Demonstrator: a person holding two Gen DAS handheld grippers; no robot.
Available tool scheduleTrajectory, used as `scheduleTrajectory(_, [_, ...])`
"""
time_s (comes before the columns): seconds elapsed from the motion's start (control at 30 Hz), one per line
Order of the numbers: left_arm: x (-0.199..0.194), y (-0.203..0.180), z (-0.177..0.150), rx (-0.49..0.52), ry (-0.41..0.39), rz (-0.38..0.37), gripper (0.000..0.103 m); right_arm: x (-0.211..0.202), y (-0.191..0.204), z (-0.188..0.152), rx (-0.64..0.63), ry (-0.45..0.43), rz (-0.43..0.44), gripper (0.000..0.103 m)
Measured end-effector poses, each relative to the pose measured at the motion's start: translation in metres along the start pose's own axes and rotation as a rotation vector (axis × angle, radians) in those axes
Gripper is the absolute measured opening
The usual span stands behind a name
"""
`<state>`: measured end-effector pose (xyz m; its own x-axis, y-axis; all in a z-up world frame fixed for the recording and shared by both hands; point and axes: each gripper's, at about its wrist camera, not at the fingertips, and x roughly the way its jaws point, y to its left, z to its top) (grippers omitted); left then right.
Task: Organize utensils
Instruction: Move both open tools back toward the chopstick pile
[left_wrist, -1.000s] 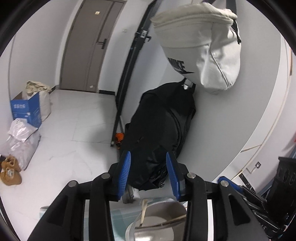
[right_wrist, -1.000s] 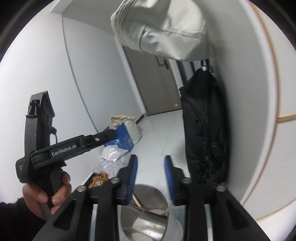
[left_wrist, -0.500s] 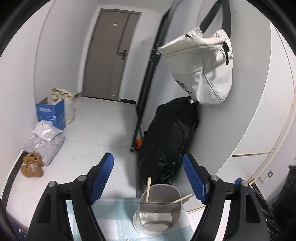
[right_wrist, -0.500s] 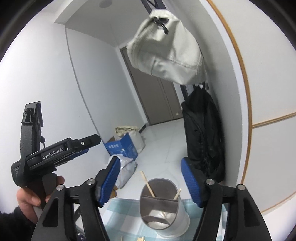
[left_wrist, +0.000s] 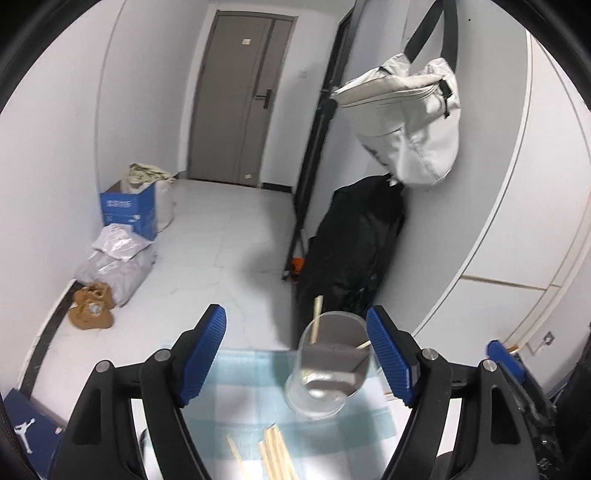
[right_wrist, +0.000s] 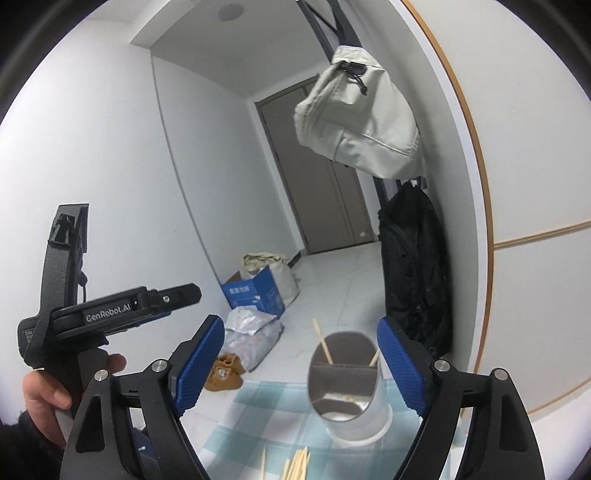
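I see one desk (left_wrist: 236, 373) under a pale blue checked cloth, and on it one grey utensil holder (left_wrist: 327, 365), upright, split by an inner divider into compartments. Two chopsticks (left_wrist: 317, 319) stand in the holder, one leaning left in one compartment, one shorter tip showing at the right side. More loose chopsticks (left_wrist: 275, 456) lie flat on the cloth at the near edge; in my left view I count about four, though they bunch together and run out of frame, so I cannot be sure.

My left tongs (left_wrist: 297, 356) are spread wide and empty; the holder sits ahead of them, toward the right pad, not touched. My right tongs (right_wrist: 303, 367) are still opening, nothing pinched between the blue pads; the holder stands beyond them, nearer the right pad.

In the right view one hand (right_wrist: 44, 400) grips the handle of the left tool.

Behind the desk: one grey door (left_wrist: 240, 96), one black bag (left_wrist: 354, 240) against the wall, one pale bag (left_wrist: 410, 122) hanging above it, one blue box (left_wrist: 127, 212), one pair of brown shoes (left_wrist: 92, 304).
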<state>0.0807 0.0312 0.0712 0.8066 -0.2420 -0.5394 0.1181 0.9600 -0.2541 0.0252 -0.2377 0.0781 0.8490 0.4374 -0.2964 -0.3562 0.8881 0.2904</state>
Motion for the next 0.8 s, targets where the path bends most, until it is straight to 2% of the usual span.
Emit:
scheduleTrajectory(0.07, [-0.003, 0.007, -0.008, -0.013, 0.001, -0.001, 0.075, -0.002, 0.005, -0.006, -0.001, 0.004, 0.01, 0.091])
scheduleTrajectory(0.2, [-0.005, 0.024, -0.025, -0.041, 0.018, 0.024, 0.075, -0.004, 0.013, -0.021, -0.019, 0.021, 0.02, 0.093])
scheduleTrajectory(0.33, [0.003, 0.041, -0.048, -0.052, 0.052, 0.06, 0.075, 0.002, 0.016, -0.043, -0.032, 0.05, 0.04, 0.103])
scheduleTrajectory(0.4, [0.012, 0.051, -0.063, -0.055, 0.085, 0.097, 0.075, 0.01, 0.017, -0.058, -0.052, 0.082, 0.037, 0.103])
scheduleTrajectory(0.63, [0.045, 0.073, -0.109, -0.06, 0.198, 0.13, 0.075, 0.042, -0.002, -0.116, -0.025, 0.188, 0.013, 0.103])
scheduleTrajectory(0.73, [0.061, 0.081, -0.124, -0.08, 0.26, 0.129, 0.075, 0.056, -0.013, -0.137, -0.021, 0.257, -0.014, 0.103])
scheduleTrajectory(0.8, [0.07, 0.088, -0.136, -0.091, 0.298, 0.112, 0.075, 0.057, -0.018, -0.145, -0.039, 0.249, -0.039, 0.103])
